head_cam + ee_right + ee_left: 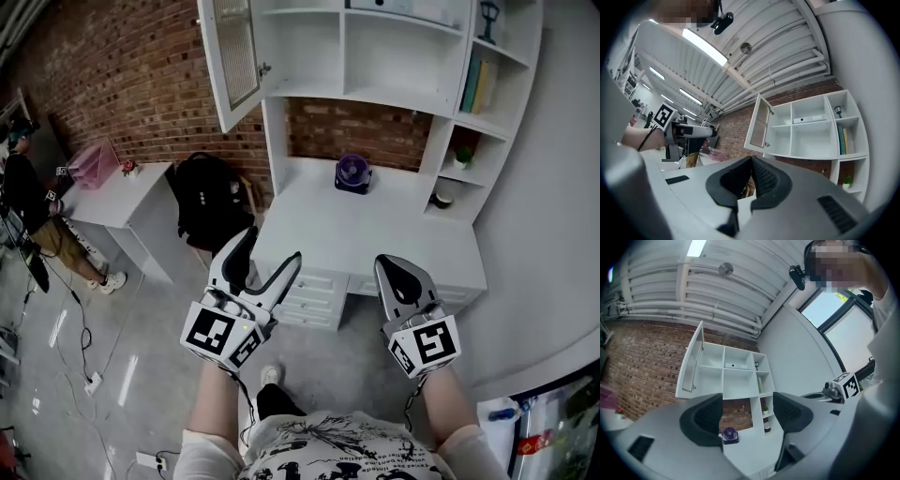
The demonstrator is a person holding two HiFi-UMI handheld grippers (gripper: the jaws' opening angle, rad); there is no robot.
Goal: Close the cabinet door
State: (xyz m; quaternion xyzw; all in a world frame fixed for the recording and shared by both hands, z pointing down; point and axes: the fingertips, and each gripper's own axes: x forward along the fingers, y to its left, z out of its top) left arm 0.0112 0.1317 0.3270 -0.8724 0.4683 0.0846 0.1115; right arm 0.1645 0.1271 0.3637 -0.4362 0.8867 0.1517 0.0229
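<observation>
— Where to look for the cabinet door (234,56)?

— Above the left end of the white desk (394,239), hinged on the left side of the shelf unit (314,47). Swung well out, with a see-through panel, and well apart from both tools.

— And the state of the left gripper (747,416)?

— Spread wide, with nothing between the pads (just a distant view of the desk through the gap). Held in front of the desk's left corner, pointing toward it.

— As for the right gripper (751,176)?

— Pressed together, pad against pad, gripping nothing. Held in front of the desk's right half, over the drawer fronts as seen from the head view.

— Anything on the desk itself?

— Just a purple fan (353,173), toward the back of the desk, near its middle.

— At the desk's right end?

— Open shelves rising from it, with books (478,86) and a small plant (461,155).

— Left of the desk?

— A black backpack (206,202) just beside the desk's left side. Farther left of the desk, a smaller white table (131,211) with a pink tray (94,161). Beyond that, a person (23,187) standing.
</observation>
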